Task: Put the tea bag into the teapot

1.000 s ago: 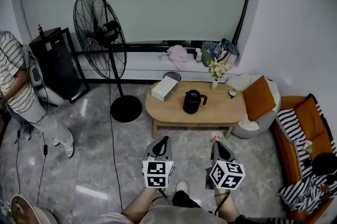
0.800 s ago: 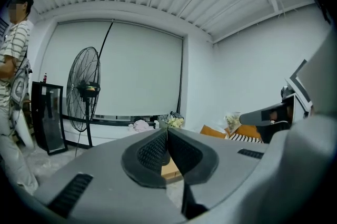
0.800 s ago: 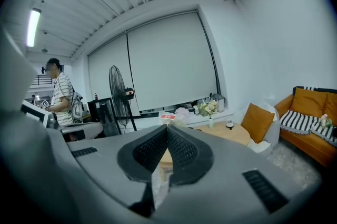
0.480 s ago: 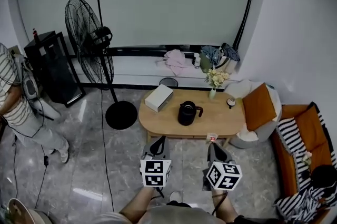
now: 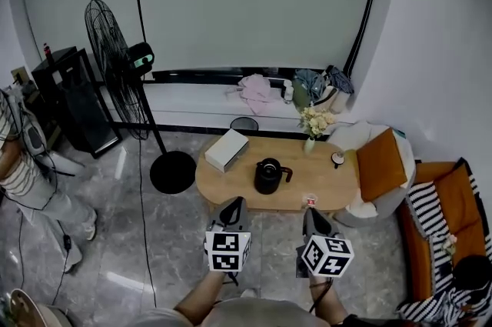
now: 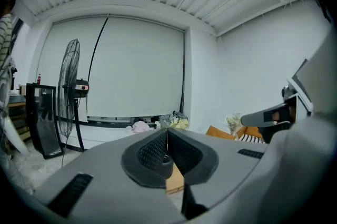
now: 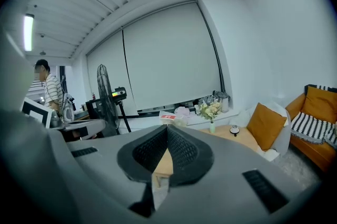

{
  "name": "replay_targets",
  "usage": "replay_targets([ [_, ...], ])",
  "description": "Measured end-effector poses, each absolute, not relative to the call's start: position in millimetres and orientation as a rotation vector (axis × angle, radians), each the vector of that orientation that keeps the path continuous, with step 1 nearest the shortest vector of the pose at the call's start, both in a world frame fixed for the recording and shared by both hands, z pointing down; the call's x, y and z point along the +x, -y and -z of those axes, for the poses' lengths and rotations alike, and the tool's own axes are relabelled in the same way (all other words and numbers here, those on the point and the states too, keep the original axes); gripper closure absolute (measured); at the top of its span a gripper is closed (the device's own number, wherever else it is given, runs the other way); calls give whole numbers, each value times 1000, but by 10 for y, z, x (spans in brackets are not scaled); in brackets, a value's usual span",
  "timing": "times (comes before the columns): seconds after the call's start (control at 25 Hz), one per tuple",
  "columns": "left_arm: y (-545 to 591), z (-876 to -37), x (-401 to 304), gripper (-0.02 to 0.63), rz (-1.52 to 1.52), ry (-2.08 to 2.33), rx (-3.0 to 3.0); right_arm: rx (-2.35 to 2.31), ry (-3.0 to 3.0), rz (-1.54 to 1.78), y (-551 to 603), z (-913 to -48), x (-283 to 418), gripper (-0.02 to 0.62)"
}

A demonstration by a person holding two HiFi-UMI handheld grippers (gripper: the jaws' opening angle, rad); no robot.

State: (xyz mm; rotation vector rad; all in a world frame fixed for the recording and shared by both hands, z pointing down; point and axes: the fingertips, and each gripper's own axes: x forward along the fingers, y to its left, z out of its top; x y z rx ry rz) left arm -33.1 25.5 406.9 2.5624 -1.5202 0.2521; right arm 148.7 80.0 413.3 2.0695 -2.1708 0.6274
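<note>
A black teapot (image 5: pixel 269 175) stands in the middle of an oval wooden table (image 5: pixel 323 183) ahead of me. My right gripper (image 5: pixel 309 211) is shut on a small red-and-white tea bag (image 5: pixel 310 200), which sticks out past its tips just short of the table's near edge. In the right gripper view the tea bag's tag (image 7: pixel 168 117) shows above the closed right gripper (image 7: pixel 167 130). The left gripper (image 5: pixel 237 203) is held beside it, shut with nothing in it; its jaws meet in the left gripper view (image 6: pixel 167 136). Both grippers are short of the table.
On the table lie a white box (image 5: pixel 226 149), a flower vase (image 5: pixel 311 127) and a small round object (image 5: pixel 337 158). A standing fan (image 5: pixel 117 64) is at the left, a beanbag with an orange cushion (image 5: pixel 380 164) and a sofa (image 5: pixel 438 225) at the right. A person (image 5: pixel 15 164) stands far left.
The table and teapot have drawn closer and shifted left in the head view. Both grippers keep the same pose, with the tea bag still at the right one's tips.
</note>
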Motion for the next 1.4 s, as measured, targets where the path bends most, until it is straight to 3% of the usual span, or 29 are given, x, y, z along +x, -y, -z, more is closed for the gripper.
replay_targets([
  [0.52,149,-4381,-189,588,-336,1533,2515,2027,2149,-729,-397,-4461,1681,561],
  [1.4,1802,-4298,232,588,-285,1510,2539,2029,2137,-688,1149,-4347,2085,561],
])
